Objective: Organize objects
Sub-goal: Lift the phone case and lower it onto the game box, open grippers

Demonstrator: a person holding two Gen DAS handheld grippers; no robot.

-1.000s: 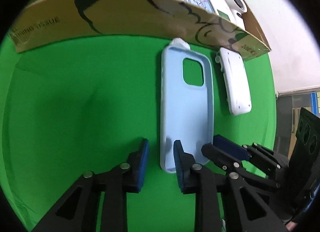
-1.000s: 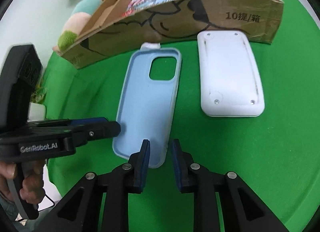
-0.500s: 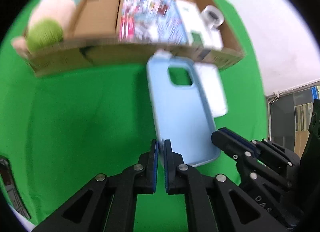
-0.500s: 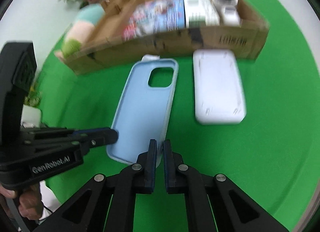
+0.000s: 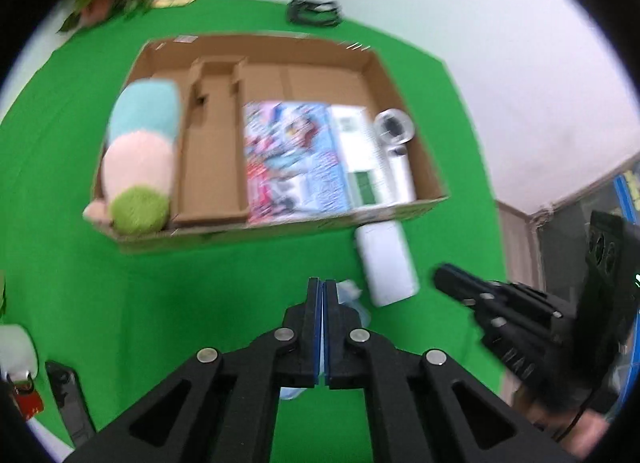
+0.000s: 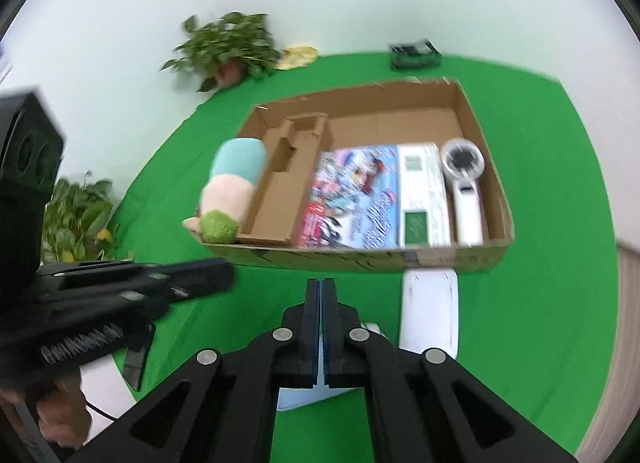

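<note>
Left gripper: clenched, pads all but meeting, only a thin slit between. Grasping pale blue case by its edge; case seen nearly edge-on, showing just right of the fingertips and again below the fingers. Exact contact hidden by the fingers.

Right gripper: likewise clenched on the same case, pale bits showing under and right of its fingers. Seen from left wrist: off to the right, level with the left fingertips, apart from them.

Case: held up off green cloth, between both grippers, short of box.

Ahead of both grippers: open cardboard box, lying on the cloth. Inside, left to right from the left gripper:
- plush, blue, pink and green, against the left wall
- cardboard insert, just beside the plush
- magazine, flat, colourful cover up
- white carton, touching the magazine's right edge
- hand fan, white, against the right wall, head toward the far end

Ahead-right of left gripper: white slab, flat on the cloth, touching or nearly touching the box's front wall; cannot tell which. Near the case, apart from it.

Far ahead-left of right gripper: potted plant at the wall. Motion blur throughout; fine print unreadable.
</note>
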